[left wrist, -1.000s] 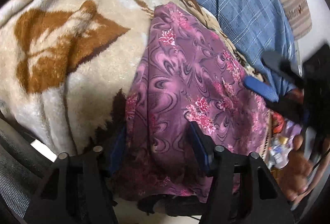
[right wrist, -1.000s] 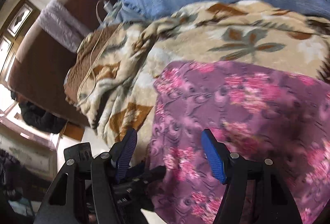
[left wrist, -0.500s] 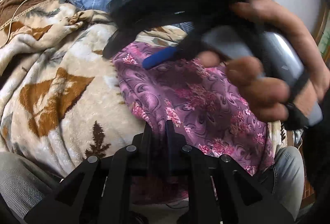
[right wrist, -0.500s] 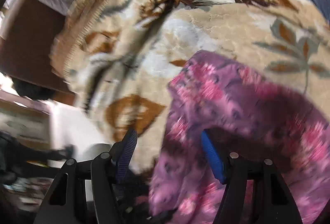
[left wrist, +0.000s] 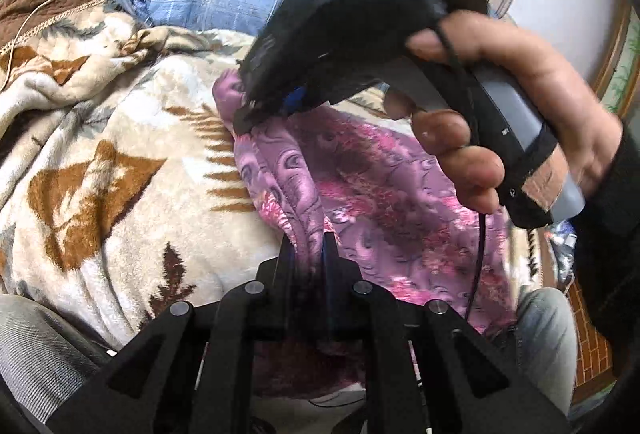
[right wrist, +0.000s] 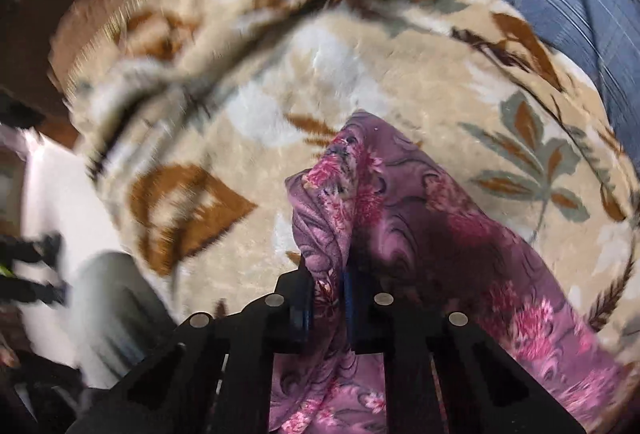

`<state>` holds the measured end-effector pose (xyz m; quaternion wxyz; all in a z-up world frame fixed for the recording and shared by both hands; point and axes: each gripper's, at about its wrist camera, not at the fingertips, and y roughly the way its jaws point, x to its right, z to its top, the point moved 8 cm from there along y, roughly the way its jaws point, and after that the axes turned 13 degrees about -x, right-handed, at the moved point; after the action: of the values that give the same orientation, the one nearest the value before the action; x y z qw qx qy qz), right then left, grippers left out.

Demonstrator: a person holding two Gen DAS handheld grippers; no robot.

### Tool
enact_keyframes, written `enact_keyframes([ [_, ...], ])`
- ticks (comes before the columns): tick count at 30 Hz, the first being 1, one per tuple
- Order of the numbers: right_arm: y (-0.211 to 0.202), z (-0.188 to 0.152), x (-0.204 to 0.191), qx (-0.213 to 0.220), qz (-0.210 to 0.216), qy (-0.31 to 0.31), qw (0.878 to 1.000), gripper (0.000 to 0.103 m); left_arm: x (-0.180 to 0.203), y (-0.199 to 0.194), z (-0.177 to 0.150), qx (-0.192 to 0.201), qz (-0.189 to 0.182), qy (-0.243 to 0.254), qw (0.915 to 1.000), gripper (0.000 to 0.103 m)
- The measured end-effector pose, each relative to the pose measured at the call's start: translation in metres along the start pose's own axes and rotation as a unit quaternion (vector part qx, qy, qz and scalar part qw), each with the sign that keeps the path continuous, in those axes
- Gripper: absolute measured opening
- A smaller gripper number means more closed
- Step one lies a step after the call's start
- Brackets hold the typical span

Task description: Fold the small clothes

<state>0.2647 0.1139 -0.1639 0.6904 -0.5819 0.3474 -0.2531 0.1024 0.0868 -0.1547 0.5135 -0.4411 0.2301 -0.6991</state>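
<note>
Both grippers pinch one edge of a purple floral cloth [left wrist: 384, 194] lying on a patterned blanket [left wrist: 120, 170]. The left gripper [left wrist: 308, 254] is clamped on a gathered fold; the right gripper [right wrist: 326, 298] has just closed on another (its view is blurred). Thin and limp, the cloth will likely sag, so corners and hems look the surest holds.

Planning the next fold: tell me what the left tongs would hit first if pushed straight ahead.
The left tongs already pinch the purple floral cloth; straight on lies more of it, then probably the right tongs, though depth is unclear.
</note>
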Motion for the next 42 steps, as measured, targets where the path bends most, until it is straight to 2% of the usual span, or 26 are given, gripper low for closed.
enact_keyframes([
  [3,-0.031,-0.018,0.012,0.048,0.064,0.018,0.997,0.012,0.016,-0.015,0.005,0.003,0.0,0.012,0.9999,0.009],
  [7,-0.079,-0.046,0.03,0.125,0.136,0.048,0.982,0.011,0.057,-0.036,0.013,0.003,-0.012,0.042,0.9991,0.009],
  [12,-0.143,-0.103,0.081,0.214,0.184,0.091,0.955,0.011,0.127,-0.044,0.016,0.002,-0.029,0.101,0.9944,0.009],
  [14,-0.156,-0.125,0.105,0.242,0.197,0.107,0.944,0.011,0.154,-0.04,0.015,-0.005,-0.033,0.128,0.9912,0.009],
  [17,-0.16,-0.158,0.148,0.27,0.213,0.142,0.928,0.011,0.207,-0.016,0.01,-0.036,-0.031,0.185,0.9816,0.009],
  [22,-0.153,-0.199,0.206,0.306,0.264,0.189,0.895,0.011,0.26,0.022,0.0,-0.086,-0.009,0.235,0.9681,0.009],
  [26,-0.129,-0.225,0.246,0.329,0.309,0.224,0.864,0.011,0.282,0.061,-0.012,-0.128,-0.009,0.244,0.9613,0.009],
  [28,-0.108,-0.234,0.267,0.323,0.336,0.255,0.847,0.011,0.286,0.082,-0.017,-0.153,-0.014,0.238,0.9591,0.009],
  [31,-0.092,-0.24,0.281,0.306,0.351,0.279,0.84,0.012,0.29,0.1,-0.02,-0.176,-0.023,0.23,0.9569,0.009],
  [34,-0.083,-0.243,0.291,0.294,0.342,0.292,0.843,0.013,0.291,0.12,-0.022,-0.19,-0.024,0.227,0.955,0.009],
  [37,-0.058,-0.242,0.305,0.263,0.31,0.33,0.852,0.016,0.289,0.144,-0.025,-0.205,-0.021,0.219,0.9537,0.01],
  [39,-0.048,-0.242,0.309,0.25,0.306,0.339,0.853,0.016,0.288,0.156,-0.029,-0.219,-0.035,0.207,0.953,0.011],
  [42,-0.05,-0.249,0.313,0.26,0.311,0.345,0.846,0.019,0.292,0.148,-0.026,-0.219,-0.065,0.191,0.9547,0.013],
])
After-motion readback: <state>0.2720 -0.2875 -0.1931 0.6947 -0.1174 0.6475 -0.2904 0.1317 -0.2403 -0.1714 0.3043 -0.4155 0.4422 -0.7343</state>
